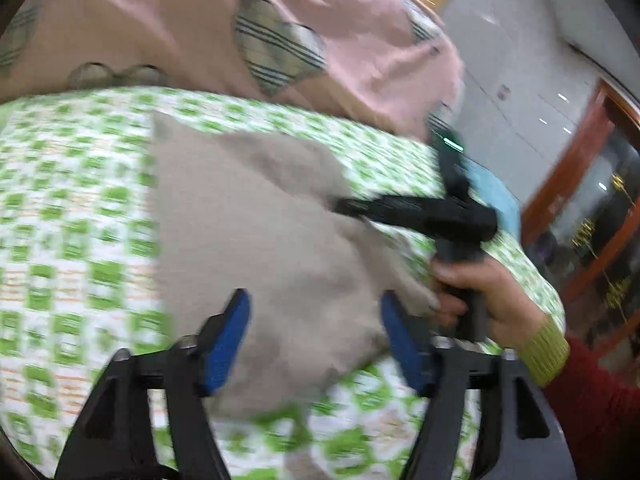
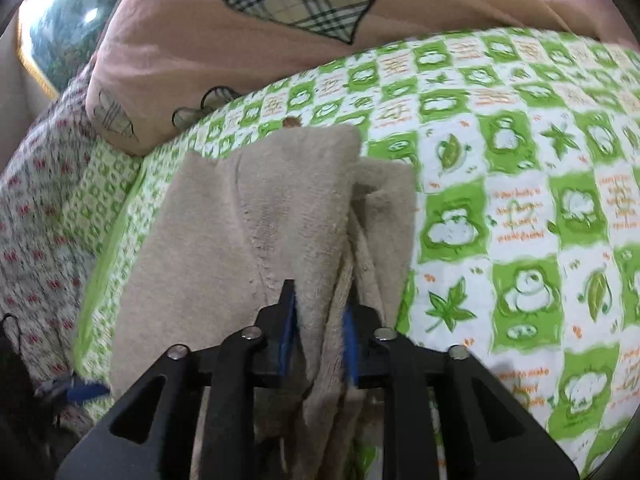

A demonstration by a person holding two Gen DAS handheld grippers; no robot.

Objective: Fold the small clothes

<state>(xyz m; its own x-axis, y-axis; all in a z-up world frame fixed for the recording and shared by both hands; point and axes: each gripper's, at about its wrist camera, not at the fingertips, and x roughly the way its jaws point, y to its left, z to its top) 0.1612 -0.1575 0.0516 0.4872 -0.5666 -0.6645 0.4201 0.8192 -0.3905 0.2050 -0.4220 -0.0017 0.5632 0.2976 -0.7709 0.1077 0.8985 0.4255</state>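
A beige fleece garment [image 2: 280,216], soft and napped, lies folded on a bed sheet [image 2: 520,208] printed with green-and-white checks of leaves and cartoon animals. Its long axis runs from the right gripper [image 2: 320,320] toward the pink pillow [image 2: 200,40] with plaid heart patches beyond it. The right gripper's blue pads pinch a bunched fold at the garment's near end. The left gripper [image 1: 316,332] stands wide open over the garment's near edge, holding nothing. No containers appear.
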